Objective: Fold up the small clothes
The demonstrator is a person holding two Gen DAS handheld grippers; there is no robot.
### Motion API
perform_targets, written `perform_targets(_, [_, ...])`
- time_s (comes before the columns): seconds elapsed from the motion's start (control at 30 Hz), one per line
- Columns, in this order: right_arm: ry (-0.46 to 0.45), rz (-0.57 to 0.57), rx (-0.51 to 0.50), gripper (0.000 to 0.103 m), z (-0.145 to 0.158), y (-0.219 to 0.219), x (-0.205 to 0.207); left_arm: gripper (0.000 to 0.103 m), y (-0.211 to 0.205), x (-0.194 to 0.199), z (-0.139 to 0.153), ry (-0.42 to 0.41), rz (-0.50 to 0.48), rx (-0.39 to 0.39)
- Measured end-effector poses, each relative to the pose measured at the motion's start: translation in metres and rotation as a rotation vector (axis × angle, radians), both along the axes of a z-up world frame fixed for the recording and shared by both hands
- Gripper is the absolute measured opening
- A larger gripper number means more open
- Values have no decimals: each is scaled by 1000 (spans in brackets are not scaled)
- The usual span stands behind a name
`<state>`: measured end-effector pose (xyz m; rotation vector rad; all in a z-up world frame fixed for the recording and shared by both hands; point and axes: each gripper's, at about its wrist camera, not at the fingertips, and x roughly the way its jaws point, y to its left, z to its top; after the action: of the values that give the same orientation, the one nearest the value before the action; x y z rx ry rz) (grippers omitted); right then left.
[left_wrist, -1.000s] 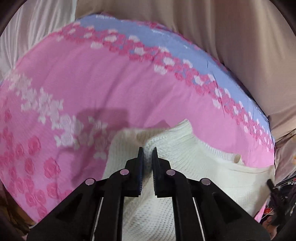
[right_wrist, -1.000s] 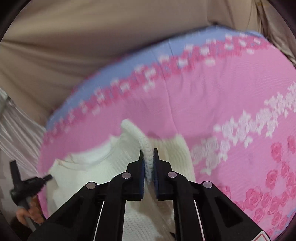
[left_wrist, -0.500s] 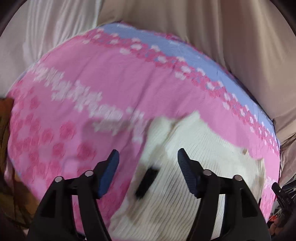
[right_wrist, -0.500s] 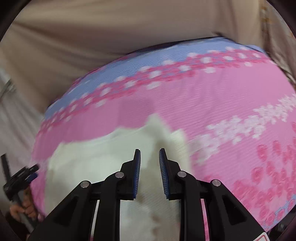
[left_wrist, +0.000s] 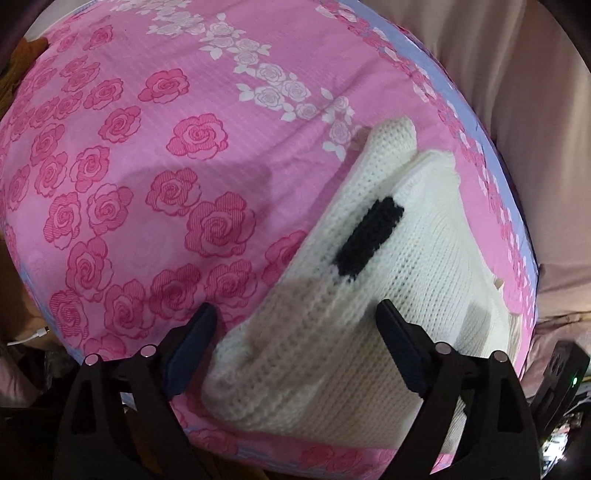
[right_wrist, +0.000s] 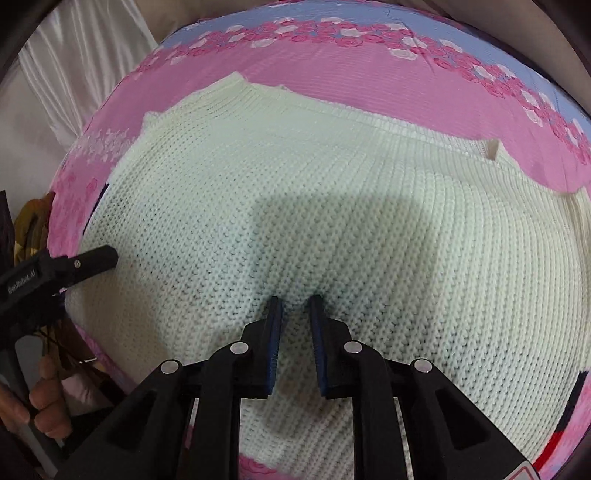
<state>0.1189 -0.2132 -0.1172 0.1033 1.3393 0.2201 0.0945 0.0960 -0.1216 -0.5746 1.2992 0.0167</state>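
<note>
A cream knitted sweater with a black bar patch lies folded on a pink rose-print sheet. My left gripper is wide open over the sweater's near left end, holding nothing. In the right wrist view the sweater fills the middle. My right gripper is partly open, its tips touching the knit, nothing clamped between them. The left gripper shows at the sweater's left edge there.
The sheet has a blue band with roses along its far edge. Beige curtains hang behind. A white cable lies off the sheet's left edge. A hand grips the left tool's handle.
Both grippers have let go of the sweater and opened. The sweater has dropped flat into a fold. Both grippers have come down close over it; the left one has swung to the left end.
</note>
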Motion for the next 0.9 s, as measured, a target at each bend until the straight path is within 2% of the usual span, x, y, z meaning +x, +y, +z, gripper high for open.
perform_targets(0.03, [-8, -7, 13, 15, 0, -2, -2, 62, -1, 2, 2, -10, -3, -6])
perform_targets(0.07, [-15, -17, 31, 15, 1, -5, -4, 36, -2, 4, 3, -18, -16, -35])
perform_targets(0.13, [-18, -85, 119, 16, 5, -20, -11, 25, -4, 7, 11, -17, -28, -60])
perform_targets(0.23, [-40, -200, 251, 24, 21, -54, -30, 21, -29, 5, 54, -108, -98, -29])
perform_targets(0.3, [-86, -257, 249, 36, 34, -79, -47, 20, -73, 0, 99, -222, -229, -14])
perform_targets(0.37, [-128, -346, 248, 38, 45, -114, -70, 19, -122, -8, 134, -308, -367, -15])
perform_targets(0.4, [-139, -390, 261, 39, 48, -129, -79, 19, -158, -15, 151, -359, -468, -18])
perform_targets(0.43, [-150, -445, 280, 39, 51, -148, -90, 19, -177, -20, 157, -381, -518, -16])
perform_targets(0.5, [-167, -559, 315, 41, 54, -188, -116, 19, -245, -40, 160, -412, -692, -24])
perform_targets(0.53, [-173, -600, 325, 42, 54, -203, -128, 22, -263, -45, 155, -404, -735, -23])
perform_targets(0.6, [-188, -683, 329, 44, 53, -233, -152, 32, -318, -62, 115, -322, -870, -33])
perform_targets(0.67, [-183, -747, 318, 47, 49, -256, -173, 33, -346, -73, 76, -215, -926, 13])
perform_targets(0.7, [-174, -770, 316, 47, 47, -261, -181, 33, -349, -79, 62, -154, -924, 35])
perform_targets(0.73, [-170, -792, 323, 47, 47, -268, -190, 34, -344, -84, 60, -134, -917, 17])
perform_targets(0.8, [-192, -798, 324, 49, 53, -276, -200, 52, -326, -85, 71, -170, -891, 10])
perform_targets(0.83, [-208, -790, 322, 52, 58, -276, -202, 70, -313, -86, 81, -204, -865, 21])
perform_targets(0.87, [-225, -778, 333, 62, 64, -275, -201, 80, -294, -85, 94, -253, -815, 32])
perform_targets(0.9, [-234, -769, 347, 69, 66, -271, -199, 83, -276, -82, 102, -282, -766, 40])
